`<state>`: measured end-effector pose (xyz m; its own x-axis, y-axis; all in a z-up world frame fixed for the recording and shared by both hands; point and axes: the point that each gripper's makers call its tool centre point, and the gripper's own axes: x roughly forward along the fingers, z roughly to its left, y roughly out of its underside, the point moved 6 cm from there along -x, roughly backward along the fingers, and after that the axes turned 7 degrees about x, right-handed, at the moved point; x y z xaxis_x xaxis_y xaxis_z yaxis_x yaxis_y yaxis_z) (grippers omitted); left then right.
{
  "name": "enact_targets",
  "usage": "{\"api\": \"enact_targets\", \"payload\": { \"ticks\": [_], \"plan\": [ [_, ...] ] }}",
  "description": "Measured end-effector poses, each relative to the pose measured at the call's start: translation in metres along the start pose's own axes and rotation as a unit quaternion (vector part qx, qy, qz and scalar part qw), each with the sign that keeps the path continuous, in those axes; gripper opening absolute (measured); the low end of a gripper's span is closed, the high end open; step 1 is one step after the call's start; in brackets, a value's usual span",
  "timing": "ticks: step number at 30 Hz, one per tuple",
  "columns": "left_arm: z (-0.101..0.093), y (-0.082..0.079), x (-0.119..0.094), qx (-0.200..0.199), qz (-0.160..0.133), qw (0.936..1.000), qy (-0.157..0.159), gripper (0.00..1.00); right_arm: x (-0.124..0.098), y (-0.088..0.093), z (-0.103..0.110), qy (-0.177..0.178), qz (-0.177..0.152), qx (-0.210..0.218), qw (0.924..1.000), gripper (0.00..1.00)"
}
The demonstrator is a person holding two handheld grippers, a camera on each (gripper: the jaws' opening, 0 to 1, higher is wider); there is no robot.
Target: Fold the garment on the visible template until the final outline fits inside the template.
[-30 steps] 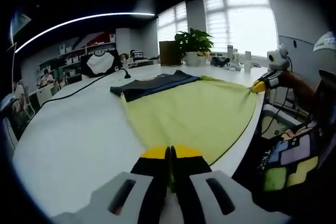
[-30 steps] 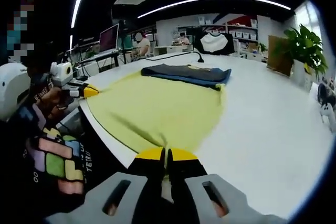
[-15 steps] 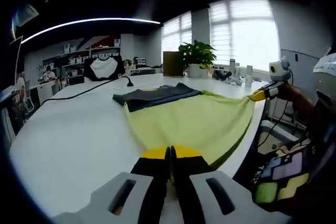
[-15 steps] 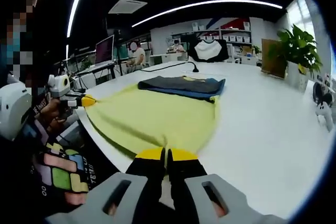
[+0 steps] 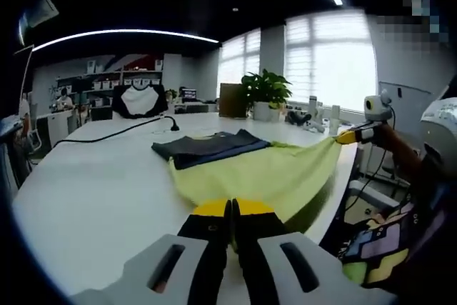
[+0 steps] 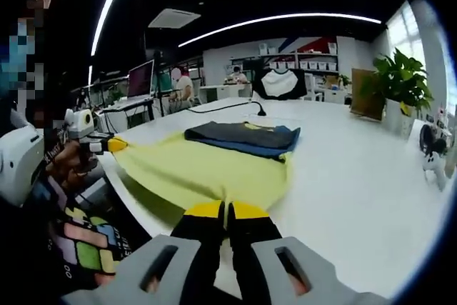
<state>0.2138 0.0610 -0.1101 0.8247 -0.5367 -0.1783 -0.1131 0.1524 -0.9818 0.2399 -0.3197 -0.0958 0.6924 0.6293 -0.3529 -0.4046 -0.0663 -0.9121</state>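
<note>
In the left gripper view, my left gripper [image 5: 232, 212] sits at 6 o'clock with its yellow-tipped jaws pressed together on the near edge of the yellow-green garment [image 5: 264, 173]. The cloth runs away from the jaws toward 12 o'clock across the white table [image 5: 93, 191]. At 3 o'clock, my right gripper [image 5: 348, 135] pinches the opposite corner of the same cloth and holds it off the table edge, so the cloth hangs in a slack sheet between the two grippers. Beyond the yellow-green cloth, at 12 o'clock, a dark folded garment [image 5: 203, 148] lies flat on the table, touching the far edge of the yellow-green one. A black cable [image 5: 107, 130] runs across the table at 10 o'clock. A potted plant [image 5: 265, 91] stands farther back at 1 o'clock, in front of bright windows.

In the right gripper view, my right gripper [image 6: 227, 212] sits at 6 o'clock, jaws closed on the garment [image 6: 203, 169]. My left gripper [image 6: 114, 145] grips the other corner at 9 o'clock. The dark folded garment [image 6: 243, 137] lies beyond at 12 o'clock. A monitor [image 6: 141, 78] stands on a far desk at 10 o'clock.
</note>
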Motion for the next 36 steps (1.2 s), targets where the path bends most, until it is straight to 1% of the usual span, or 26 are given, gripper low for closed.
{"api": "enact_targets", "payload": {
  "ticks": [2,4,10,12,15,17,21,27,33,35,36],
  "plan": [
    [0.002,-0.007,0.001,0.006,-0.007,1.0000,0.001,0.01,0.001,-0.006,-0.001,0.003,-0.017,0.001,0.9999,0.00],
    [0.006,-0.012,0.003,0.013,-0.012,0.9998,-0.003,0.01,0.002,-0.013,-0.002,0.003,-0.025,0.003,0.9997,0.00],
    [0.019,-0.028,0.009,0.016,-0.034,0.9992,-0.015,0.01,0.010,-0.036,-0.005,0.004,-0.060,0.012,0.9981,0.00],
    [0.024,-0.037,0.012,0.024,-0.045,0.9985,-0.021,0.01,0.012,-0.042,-0.006,0.005,-0.067,0.011,0.9977,0.00],
    [0.032,-0.052,0.017,0.038,-0.063,0.9968,-0.033,0.01,0.016,-0.055,-0.007,0.007,-0.087,0.016,0.9961,0.00],
    [0.038,-0.061,0.020,0.051,-0.065,0.9958,-0.039,0.01,0.019,-0.067,-0.007,0.003,-0.096,0.020,0.9952,0.00],
    [0.047,-0.079,0.024,0.066,-0.080,0.9934,-0.049,0.01,0.026,-0.086,-0.007,0.006,-0.108,0.004,0.9941,0.00],
    [0.057,-0.094,0.033,0.086,-0.083,0.9913,-0.055,0.01,0.037,-0.105,-0.011,0.017,-0.126,-0.008,0.9919,0.00],
    [0.069,-0.110,0.043,0.098,-0.092,0.9892,-0.061,0.01,0.043,-0.121,-0.014,0.021,-0.147,-0.001,0.9889,0.00],
    [0.074,-0.114,0.047,0.103,-0.090,0.9883,-0.067,0.01,0.047,-0.127,-0.016,0.038,-0.141,-0.041,0.9884,0.00],
    [0.077,-0.117,0.050,0.105,-0.092,0.9881,-0.065,0.01,0.049,-0.130,-0.017,0.047,-0.145,-0.041,0.9875,0.00]
  ]
}}
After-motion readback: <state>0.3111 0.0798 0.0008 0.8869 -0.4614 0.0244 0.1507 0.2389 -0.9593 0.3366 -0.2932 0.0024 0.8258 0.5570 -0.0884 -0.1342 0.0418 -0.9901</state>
